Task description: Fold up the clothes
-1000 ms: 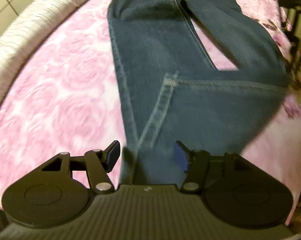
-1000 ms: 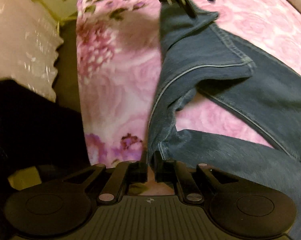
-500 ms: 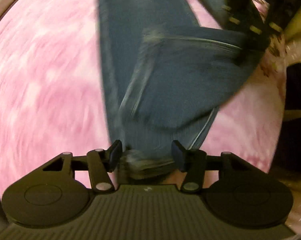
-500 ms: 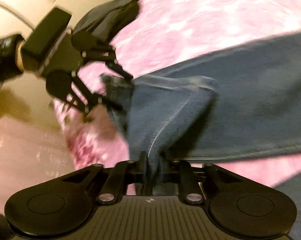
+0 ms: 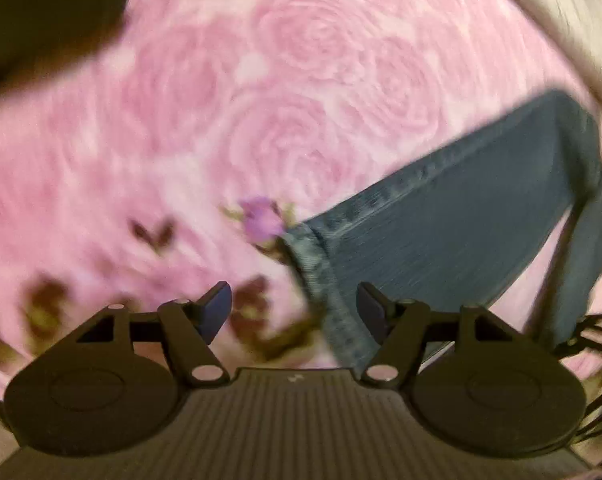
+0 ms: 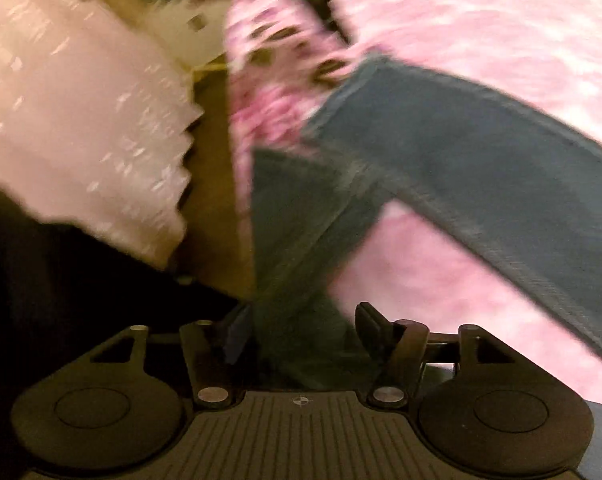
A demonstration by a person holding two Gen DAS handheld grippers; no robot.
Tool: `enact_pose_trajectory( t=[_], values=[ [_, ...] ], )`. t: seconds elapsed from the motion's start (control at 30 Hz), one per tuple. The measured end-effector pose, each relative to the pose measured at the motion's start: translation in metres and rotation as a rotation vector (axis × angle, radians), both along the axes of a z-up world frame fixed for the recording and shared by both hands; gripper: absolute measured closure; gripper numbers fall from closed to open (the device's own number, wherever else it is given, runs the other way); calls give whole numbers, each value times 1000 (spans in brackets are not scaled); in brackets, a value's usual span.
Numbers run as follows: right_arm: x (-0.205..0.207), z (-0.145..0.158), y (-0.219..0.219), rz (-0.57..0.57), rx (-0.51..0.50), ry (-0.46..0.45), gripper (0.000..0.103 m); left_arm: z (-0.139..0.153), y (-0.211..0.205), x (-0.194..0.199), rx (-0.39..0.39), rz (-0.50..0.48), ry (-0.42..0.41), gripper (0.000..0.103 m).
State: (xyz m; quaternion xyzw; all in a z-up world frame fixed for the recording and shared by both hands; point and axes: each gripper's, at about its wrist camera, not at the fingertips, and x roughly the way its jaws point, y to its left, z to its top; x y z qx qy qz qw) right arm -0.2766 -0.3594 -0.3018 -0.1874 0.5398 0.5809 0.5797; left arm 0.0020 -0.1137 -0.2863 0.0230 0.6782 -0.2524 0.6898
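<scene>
We note a pink rose bedspread (image 5: 301,80) under the jeans (image 5: 461,232). Left gripper (image 5: 293,308) and right gripper (image 6: 301,328): jaws opening, denim between them, unclamped.

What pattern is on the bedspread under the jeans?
Large pink roses on the bedspread, clearest in the left wrist view.

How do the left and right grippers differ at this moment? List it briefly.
The left gripper has only the jeans hem crossing its gap, with pink blanket showing beside it; the right gripper has denim filling its gap. The left gripper hangs over the blanket; the right gripper over the blanket's edge. Shared: both jaws are opening, neither pinching cloth.
</scene>
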Motion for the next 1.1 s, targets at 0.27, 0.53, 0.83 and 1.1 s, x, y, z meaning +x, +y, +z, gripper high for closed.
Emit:
enact_pose_trajectory(
  t=[0.27,0.53,0.83,1.1],
  values=[
    [93,-14,-58,-514,-220,-169,40,-29,-48,-21,70,-40,-194,56],
    [143,-44,-98,-838,-373,-199,40,38,-51,19,-17,-89,-412,86],
    [185,-10,-53,-797,-148,-298,40,89,-95,157,-19,-218,-653,85],
    [154,15,-91,-871,-197,-326,40,25,-113,168,204,-220,-577,74]
  ],
)
